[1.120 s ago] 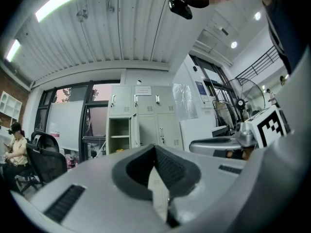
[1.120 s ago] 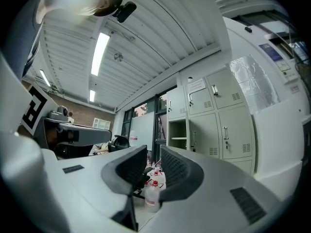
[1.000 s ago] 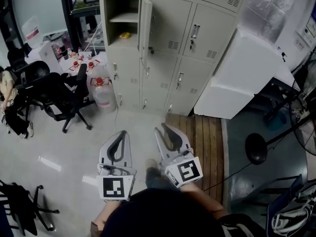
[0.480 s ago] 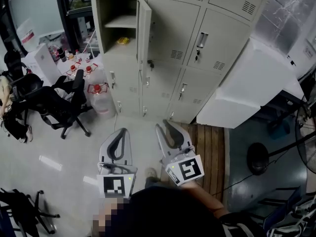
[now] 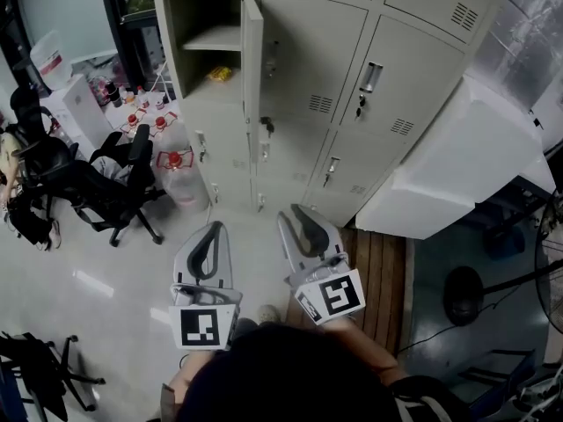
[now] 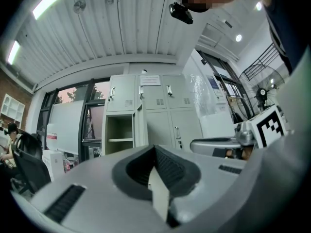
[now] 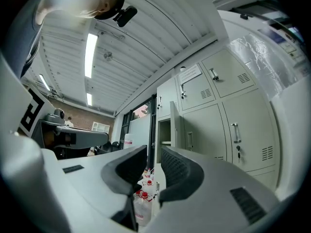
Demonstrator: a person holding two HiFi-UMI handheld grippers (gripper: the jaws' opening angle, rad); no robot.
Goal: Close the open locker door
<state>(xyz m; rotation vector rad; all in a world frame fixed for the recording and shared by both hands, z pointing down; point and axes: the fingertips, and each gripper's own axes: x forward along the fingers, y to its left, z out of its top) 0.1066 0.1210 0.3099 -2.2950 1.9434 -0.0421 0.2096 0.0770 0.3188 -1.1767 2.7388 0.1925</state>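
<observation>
Since the earlier frames the lockers (image 5: 308,60) fill more of the head view and sit closer to the two grippers, which keep their spot low in the frame.

Head view: both grippers are held out side by side, pointing toward 12 o'clock at the lockers. The left gripper (image 5: 214,227) has its tips together, closing a loop. The right gripper (image 5: 295,214) is angled slightly toward 11 o'clock. The locker door (image 5: 252,51) stands open, seen edge-on, at 12 o'clock from the left gripper and well apart from both. It is pale grey, hinged on its right side, and swung out from the open compartment (image 5: 207,33) at 11 o'clock, where a yellow thing (image 5: 220,74) lies under a shelf (image 5: 215,38).

Left gripper view: the left gripper (image 6: 154,148) is level, its pads meeting with nothing between them. The door (image 6: 138,127) is at 12 o'clock above the jaws, far off.

Right gripper view: the right gripper (image 7: 153,159) tips slightly upward, its jaws a narrow gap apart and empty. The door (image 7: 174,125) juts out at 12 o'clock just above them, still distant.
</observation>
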